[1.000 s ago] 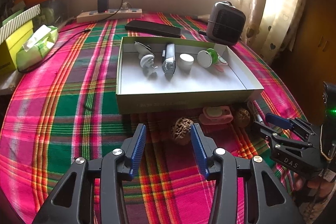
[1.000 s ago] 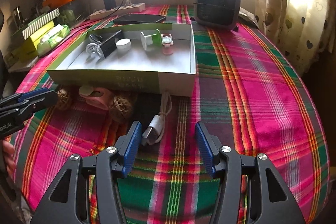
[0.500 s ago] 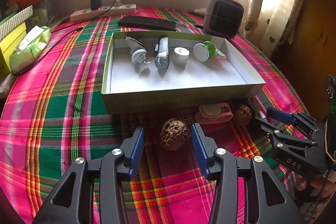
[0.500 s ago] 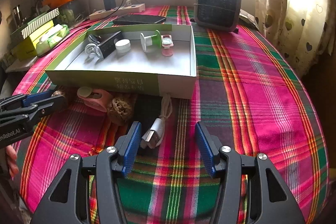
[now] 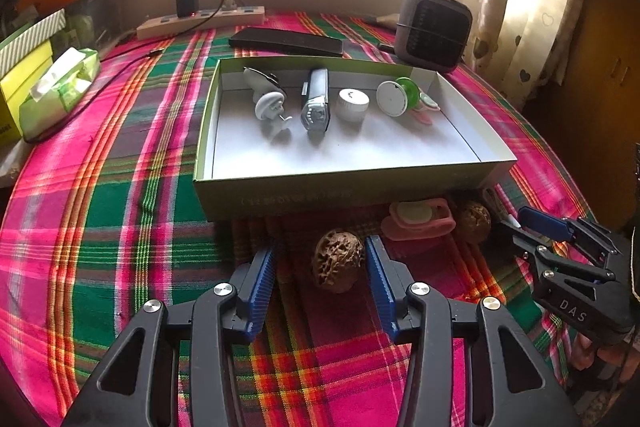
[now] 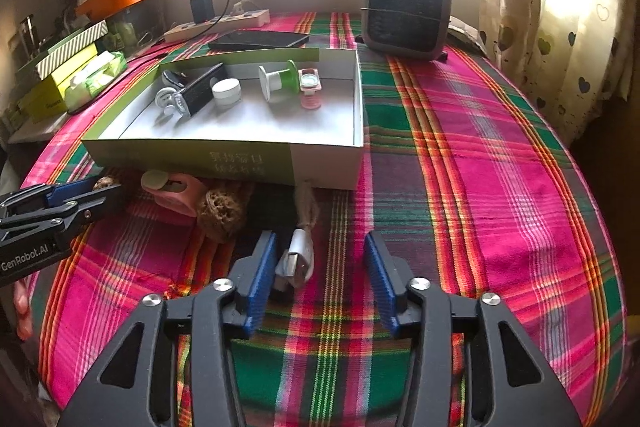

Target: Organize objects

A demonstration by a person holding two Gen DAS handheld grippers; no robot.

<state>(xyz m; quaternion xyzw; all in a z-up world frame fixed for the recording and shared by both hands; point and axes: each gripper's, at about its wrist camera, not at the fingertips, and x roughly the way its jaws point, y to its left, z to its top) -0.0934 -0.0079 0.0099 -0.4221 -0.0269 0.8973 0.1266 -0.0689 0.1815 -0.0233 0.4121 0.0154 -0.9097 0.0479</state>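
My left gripper (image 5: 320,259) is open, its blue pads on either side of a brown walnut (image 5: 338,261) on the plaid cloth; the right pad is close to the nut. A pink case (image 5: 418,221) and a second walnut (image 5: 474,221) lie to its right, before the shallow green-and-white box (image 5: 344,193) holding several small items. My right gripper (image 6: 320,263) is open, with a white USB cable plug (image 6: 296,259) next to its left pad. The second walnut (image 6: 222,209) and pink case (image 6: 172,189) show in the right wrist view too.
A grey heater (image 6: 406,15) stands behind the box at the right. A black phone (image 5: 286,43) and a power strip (image 5: 200,21) lie at the back. Tissue packs and boxes (image 5: 56,87) sit at the left edge. The round table drops away on the right.
My left gripper has moved forward, so the walnut now lies between its pads. My right gripper has edged forward toward the cable plug. Both stay open.
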